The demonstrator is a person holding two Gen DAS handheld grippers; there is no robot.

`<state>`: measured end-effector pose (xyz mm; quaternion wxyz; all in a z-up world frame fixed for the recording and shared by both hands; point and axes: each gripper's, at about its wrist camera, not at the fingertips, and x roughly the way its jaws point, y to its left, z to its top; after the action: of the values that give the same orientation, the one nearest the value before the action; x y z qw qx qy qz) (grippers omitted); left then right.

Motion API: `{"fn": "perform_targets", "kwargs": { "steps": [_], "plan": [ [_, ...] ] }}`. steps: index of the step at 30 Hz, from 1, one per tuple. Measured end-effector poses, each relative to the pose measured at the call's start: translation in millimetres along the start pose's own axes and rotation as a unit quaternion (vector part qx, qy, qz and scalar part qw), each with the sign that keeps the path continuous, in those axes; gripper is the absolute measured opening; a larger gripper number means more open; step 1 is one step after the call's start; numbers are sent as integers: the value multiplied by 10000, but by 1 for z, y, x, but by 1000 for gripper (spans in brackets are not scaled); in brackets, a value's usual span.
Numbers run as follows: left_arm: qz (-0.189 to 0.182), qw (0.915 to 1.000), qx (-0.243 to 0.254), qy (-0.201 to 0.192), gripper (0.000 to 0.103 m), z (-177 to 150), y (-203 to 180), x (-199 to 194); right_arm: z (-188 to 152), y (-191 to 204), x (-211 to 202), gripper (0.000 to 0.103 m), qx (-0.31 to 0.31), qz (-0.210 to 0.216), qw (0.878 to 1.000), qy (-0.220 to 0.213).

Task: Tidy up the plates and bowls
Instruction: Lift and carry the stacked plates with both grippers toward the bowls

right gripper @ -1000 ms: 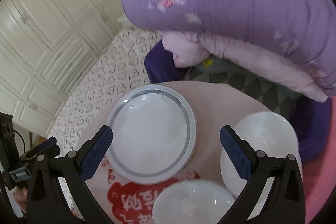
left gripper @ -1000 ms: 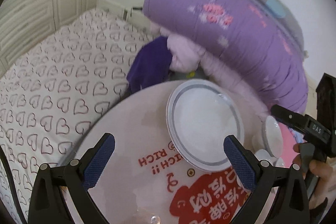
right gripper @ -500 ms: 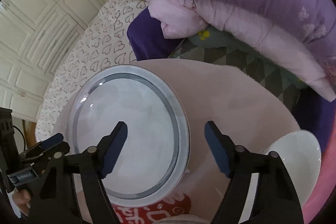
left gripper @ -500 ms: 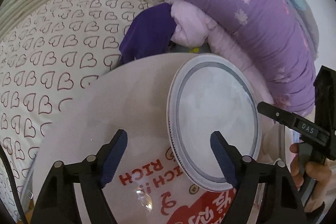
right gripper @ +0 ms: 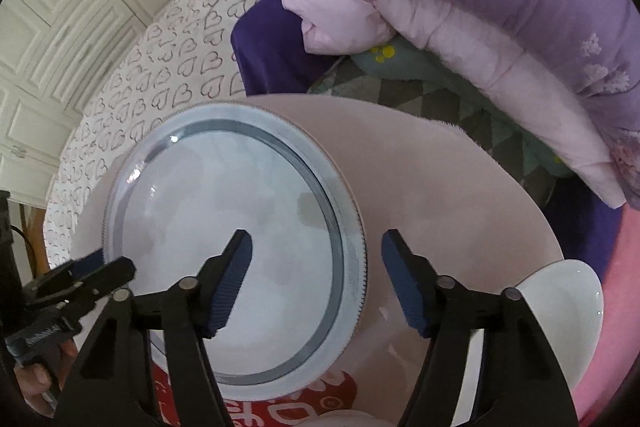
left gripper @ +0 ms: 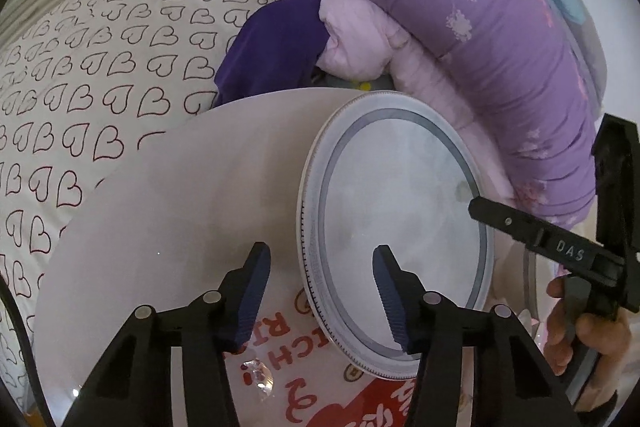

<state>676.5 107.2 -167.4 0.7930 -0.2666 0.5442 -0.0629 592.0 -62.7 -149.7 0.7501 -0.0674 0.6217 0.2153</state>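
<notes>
**Two grippers bracket one plate**

Two grippers flank a single plate point(left gripper: 400, 227) lying flat on the round table point(left gripper: 180, 207). The left gripper point(left gripper: 322, 301) is spread and empty — the plate's left rim sits between its fingers, one pad over the plate, one outside. On the other side the right gripper point(right gripper: 316, 283), also spread and empty, straddles the right rim. A white bowl point(right gripper: 568, 311) waits further right. Neither looks clearly nearer; either could pinch first.
</notes>
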Motion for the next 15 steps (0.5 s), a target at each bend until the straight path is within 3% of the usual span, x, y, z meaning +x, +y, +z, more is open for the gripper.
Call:
{"fn": "perform_targets", "kwargs": {
  "steps": [4,7,10,12,15],
  "plan": [
    [-11,10000,3,-22,48,-4,2,-4,2,3,4,60,-15,-85,9999,84],
    [-14,10000,35,-25,41,-6,2,-4,3,-2,13,57,96,-148,9995,262],
    [11,10000,93,-34,32,-6,1,-2,2,-5,24,43,139,-95,9989,428],
    [-5,9999,139,42,14,-7,0,1,1,-5,24,42,109,-112,9991,400],
    [30,9999,166,15,14,-8,0,1,-2,-2,21,41,24,-171,9993,322]
  ]
}}
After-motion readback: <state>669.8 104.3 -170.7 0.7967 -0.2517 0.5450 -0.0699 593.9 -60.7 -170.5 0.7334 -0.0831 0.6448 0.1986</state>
